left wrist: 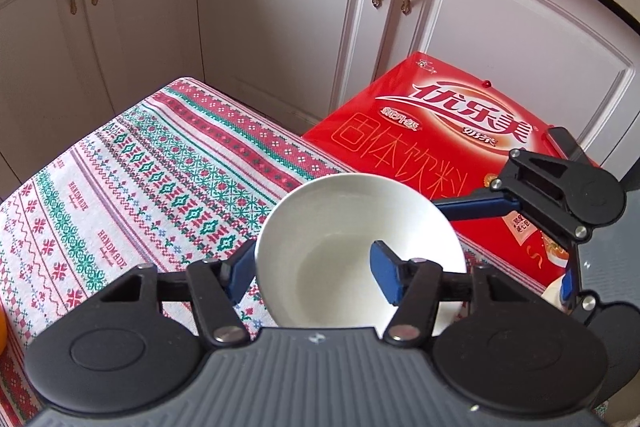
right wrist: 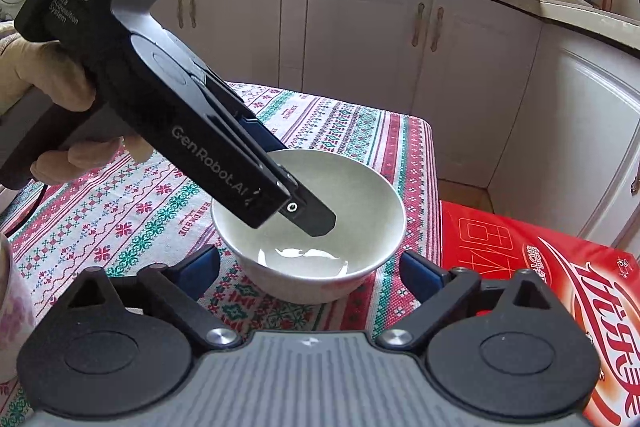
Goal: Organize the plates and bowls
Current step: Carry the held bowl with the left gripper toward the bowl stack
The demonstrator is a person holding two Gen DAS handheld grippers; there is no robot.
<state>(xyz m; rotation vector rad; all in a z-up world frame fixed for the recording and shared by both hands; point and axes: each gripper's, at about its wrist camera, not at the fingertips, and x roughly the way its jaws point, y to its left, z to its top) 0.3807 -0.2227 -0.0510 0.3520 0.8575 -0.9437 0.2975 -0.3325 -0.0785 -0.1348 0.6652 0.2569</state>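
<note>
We see white cabinets [right wrist: 360, 39] filling the background beyond both sets of jaws, brass handles on the doors. Ahead of and under the left jaws is a table with a patterned tablecloth [left wrist: 132, 179], red, green and white knit motif, "HANDMADE" printed on it. To the right of the left jaws, just past the table edge, sits a red box [left wrist: 432, 131] with big Chinese lettering; in the right wrist view it sits to the right of the right jaws.

The white bowl [left wrist: 352, 231] is upright on the tablecloth near the edge by the box. The left gripper [left wrist: 316, 277] straddles the bowl wall: one blue finger [left wrist: 386, 277] is inside the bowl, the other is outside its left rim. The jaws look closed on the wall, so we call it gripping the bowl, though contact at the pads is partly hidden.

The right gripper [right wrist: 310, 273] has jaws spread wide, one blue finger [right wrist: 198, 267] on each side of the bowl base, neither touching, holding nothing. In the left wrist view it shows at the right, beside the bowl.

A bare hand [right wrist: 48, 79] holds the left gripper's handle
</note>
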